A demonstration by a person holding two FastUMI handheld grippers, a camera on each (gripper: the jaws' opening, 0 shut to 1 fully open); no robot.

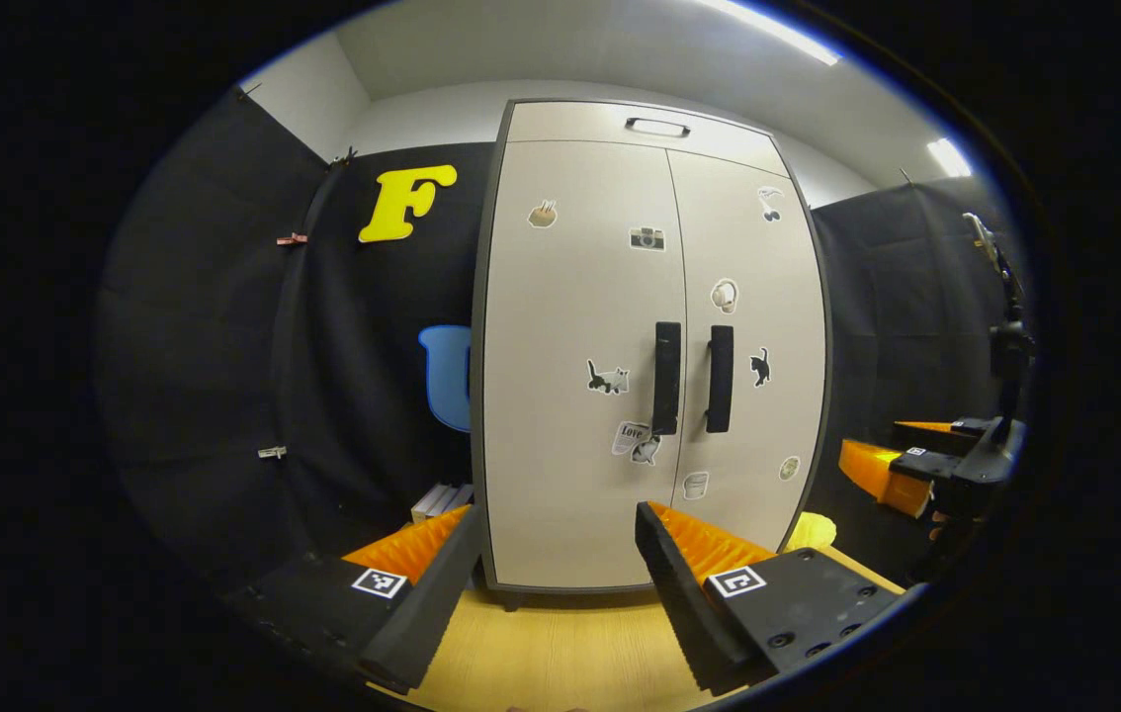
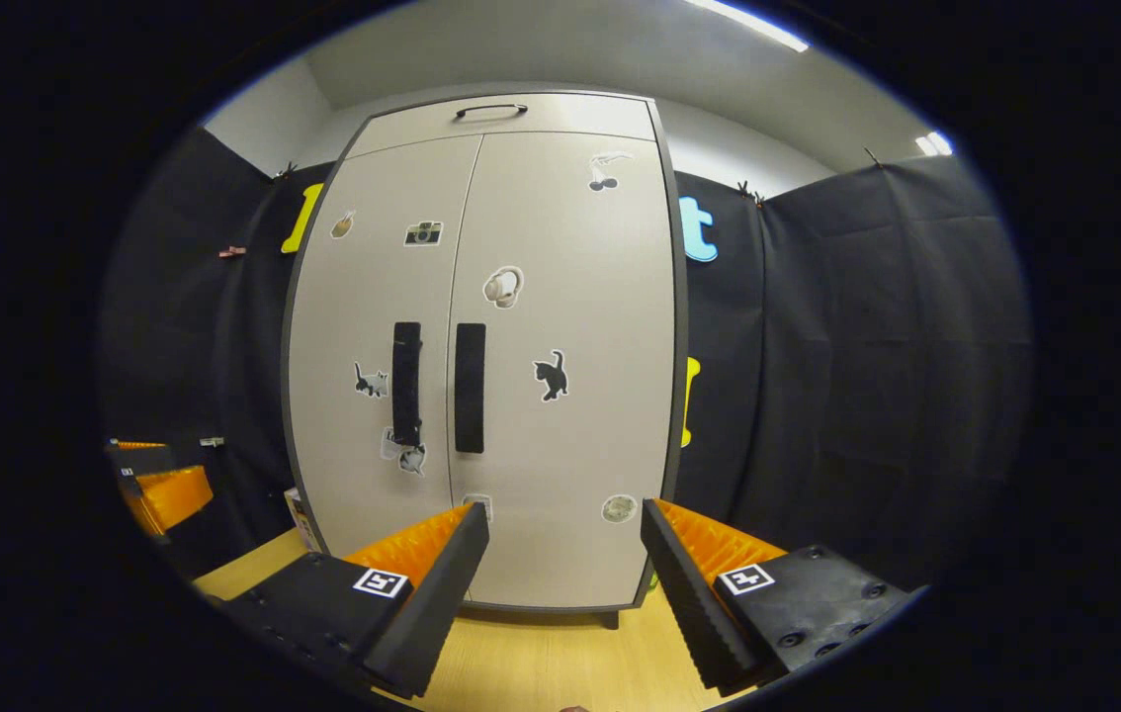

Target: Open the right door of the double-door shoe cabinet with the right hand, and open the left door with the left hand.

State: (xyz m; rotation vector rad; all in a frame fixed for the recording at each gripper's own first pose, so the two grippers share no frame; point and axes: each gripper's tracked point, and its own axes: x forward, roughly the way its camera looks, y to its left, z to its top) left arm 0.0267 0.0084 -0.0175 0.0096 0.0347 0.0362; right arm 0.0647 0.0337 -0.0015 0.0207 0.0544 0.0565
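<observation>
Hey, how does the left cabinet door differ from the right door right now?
The left door carries a camera sticker near its top; the right door carries a cherry sticker there. The left door's cat sticker is black and white, the right door's all black. Both are shut, pale, each with a dark vertical handle by the centre seam, untouched by either tongs.

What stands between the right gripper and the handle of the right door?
Nothing visible. The right gripper is open and faces the closed cabinet; open space lies up to the right door handle.
</observation>
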